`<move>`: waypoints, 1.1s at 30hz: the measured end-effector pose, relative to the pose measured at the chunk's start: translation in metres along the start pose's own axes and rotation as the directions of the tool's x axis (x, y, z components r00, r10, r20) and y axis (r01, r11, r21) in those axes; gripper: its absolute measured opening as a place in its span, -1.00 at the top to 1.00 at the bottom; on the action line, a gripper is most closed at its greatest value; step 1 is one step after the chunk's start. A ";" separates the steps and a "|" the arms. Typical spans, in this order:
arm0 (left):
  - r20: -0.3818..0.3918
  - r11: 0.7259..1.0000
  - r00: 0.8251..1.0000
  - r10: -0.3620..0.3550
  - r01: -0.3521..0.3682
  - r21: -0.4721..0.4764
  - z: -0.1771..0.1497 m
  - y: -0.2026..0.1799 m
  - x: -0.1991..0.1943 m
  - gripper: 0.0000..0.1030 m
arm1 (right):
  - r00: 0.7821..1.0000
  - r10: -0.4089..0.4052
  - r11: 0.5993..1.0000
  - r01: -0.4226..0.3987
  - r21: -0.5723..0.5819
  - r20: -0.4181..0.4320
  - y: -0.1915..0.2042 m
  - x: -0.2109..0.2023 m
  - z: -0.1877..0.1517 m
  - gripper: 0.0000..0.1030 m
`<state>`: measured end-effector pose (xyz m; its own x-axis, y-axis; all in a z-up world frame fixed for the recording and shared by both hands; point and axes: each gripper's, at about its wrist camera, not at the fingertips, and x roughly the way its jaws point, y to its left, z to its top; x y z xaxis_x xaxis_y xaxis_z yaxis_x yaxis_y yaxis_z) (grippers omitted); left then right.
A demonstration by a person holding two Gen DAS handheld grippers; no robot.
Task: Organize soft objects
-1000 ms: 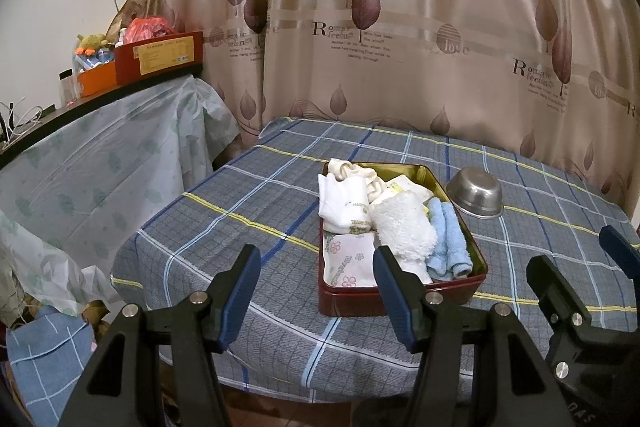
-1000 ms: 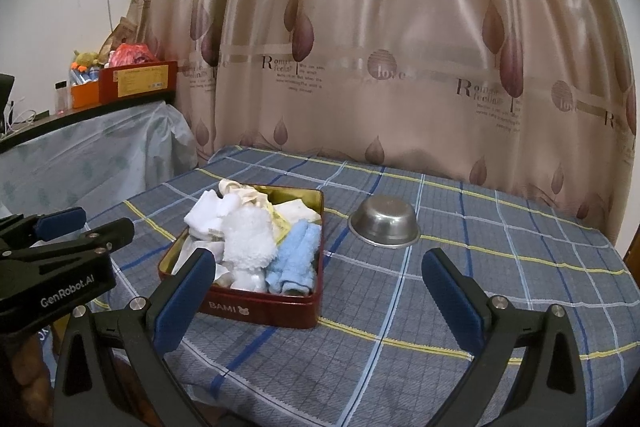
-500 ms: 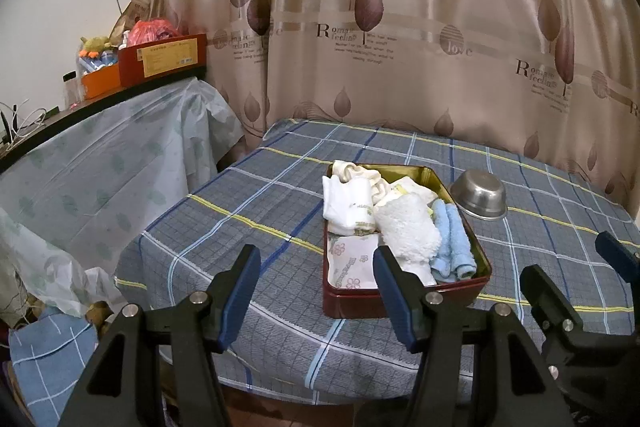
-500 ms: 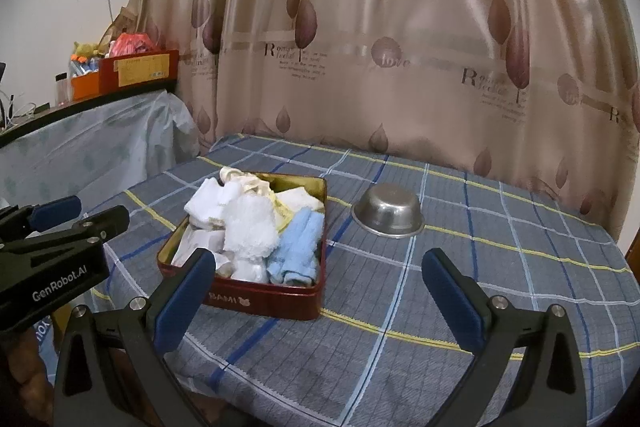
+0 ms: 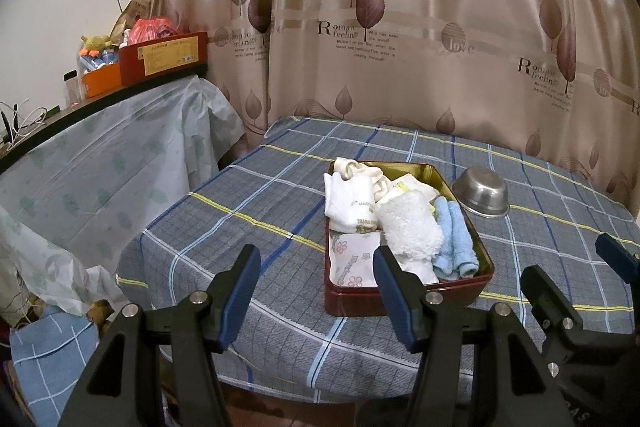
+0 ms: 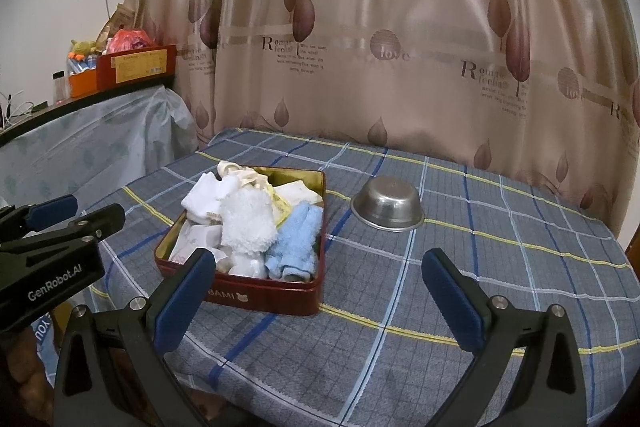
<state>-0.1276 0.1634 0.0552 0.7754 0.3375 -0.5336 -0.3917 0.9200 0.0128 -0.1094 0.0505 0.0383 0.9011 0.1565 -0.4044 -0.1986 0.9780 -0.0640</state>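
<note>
Overall, the work surface is a table (image 5: 248,211) under a blue-grey plaid cloth with yellow and white lines, backed by a glossy beige curtain (image 5: 400,27) printed with brown leaves; a plastic-draped shelf (image 5: 100,163) stands beyond the left gripper's left finger.

Ahead of the left gripper (image 5: 316,291), just past its right fingertip, sits a rectangular dark-red tin (image 5: 360,301) with a gold interior. It holds the soft objects: white printed socks (image 5: 352,203), a fluffy white towel (image 5: 412,227) and a rolled light-blue terry cloth (image 5: 454,239). An upturned steel bowl (image 5: 482,193) — smooth and round — lies near the tin, farther out on the right.

For the right gripper (image 6: 320,291), the tin (image 6: 260,295) lies just beyond its left fingertip.

Both grippers have their jaws spread wide, holding nothing.

Compared with one second ago, both cameras sit slightly farther back — tin and bowl appear smaller, contents unchanged.
</note>
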 end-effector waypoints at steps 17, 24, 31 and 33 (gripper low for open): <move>-0.011 1.000 1.000 0.003 -0.003 0.001 -0.003 0.000 0.003 -0.16 | 1.000 0.001 1.000 -0.001 -0.007 -0.028 -0.002 0.006 0.001 -0.99; -0.011 1.000 1.000 0.001 -0.001 -0.001 -0.002 -0.001 0.002 -0.16 | 1.000 0.002 1.000 -0.002 -0.006 -0.026 -0.002 0.007 0.000 -0.99; -0.013 1.000 1.000 -0.007 0.007 0.006 -0.006 -0.001 0.005 -0.16 | 1.000 0.001 1.000 -0.001 -0.007 -0.026 -0.002 0.006 0.001 -0.99; -0.017 1.000 1.000 -0.008 0.008 0.006 -0.006 -0.001 0.005 -0.16 | 1.000 0.001 1.000 -0.001 -0.008 -0.025 -0.002 0.006 0.001 -0.99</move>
<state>-0.1257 0.1630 0.0475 0.7700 0.3269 -0.5479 -0.3825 0.9238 0.0136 -0.1036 0.0497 0.0365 0.8909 0.1539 -0.4273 -0.2029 0.9766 -0.0711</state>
